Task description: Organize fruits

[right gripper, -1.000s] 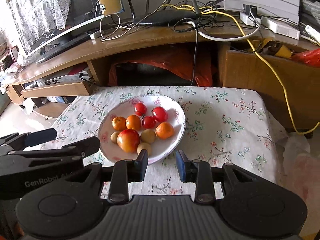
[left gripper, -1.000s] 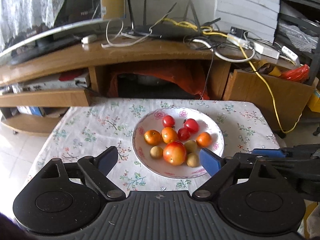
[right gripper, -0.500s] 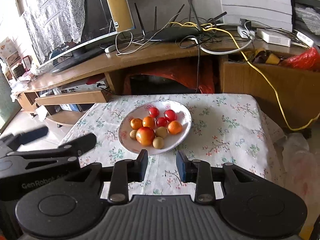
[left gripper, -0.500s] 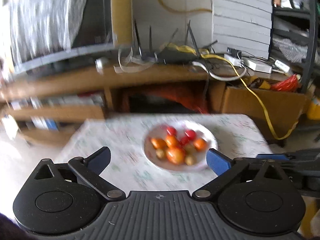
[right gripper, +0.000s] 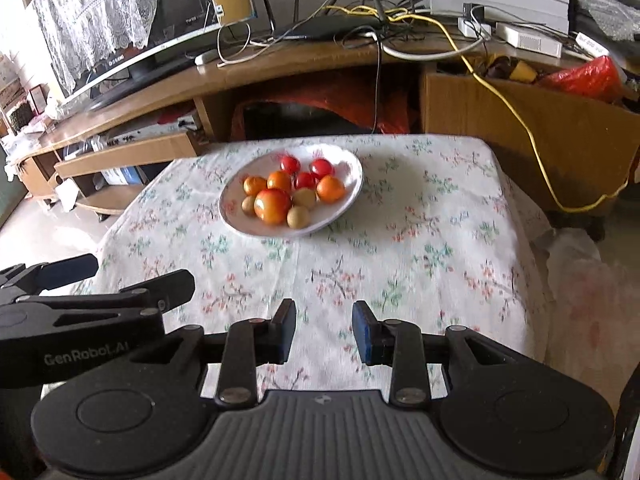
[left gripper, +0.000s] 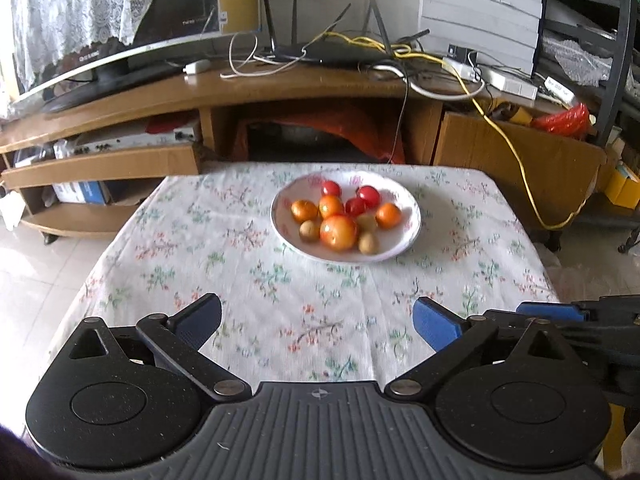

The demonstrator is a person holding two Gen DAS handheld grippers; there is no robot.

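**Fruit all on plate, both claws empty, well back**

Plate (left gripper: 412, 216) sits centre frame, upper half, on floral tablecloth (left gripper: 248, 280). It holds all the fruit: 3 red cherry tomatoes (left gripper: 368, 195) at back, 3 small oranges (left gripper: 388, 215) across the middle, 1 big orange-red tomato (left gripper: 338, 232) at front w/ 3 tan longan-like fruits (left gripper: 368, 243) touching around it. None seen on the cloth.

My left gripper (left gripper: 316, 320): jaws wide apart, nothing held, bottom of frame, well short of plate. Right gripper (right gripper: 324, 332): narrow gap, empty, also low.

Handling (judgement): all light, round, prone to roll. Tomatoes soft, thin-skinned, so pinch gently across the widest part. Longans firmer, small, likely slippery. Tight packing means neighbours will get nudged.

Scene fits fruit already gathered, or awaiting sorting off the plate; can't tell which.
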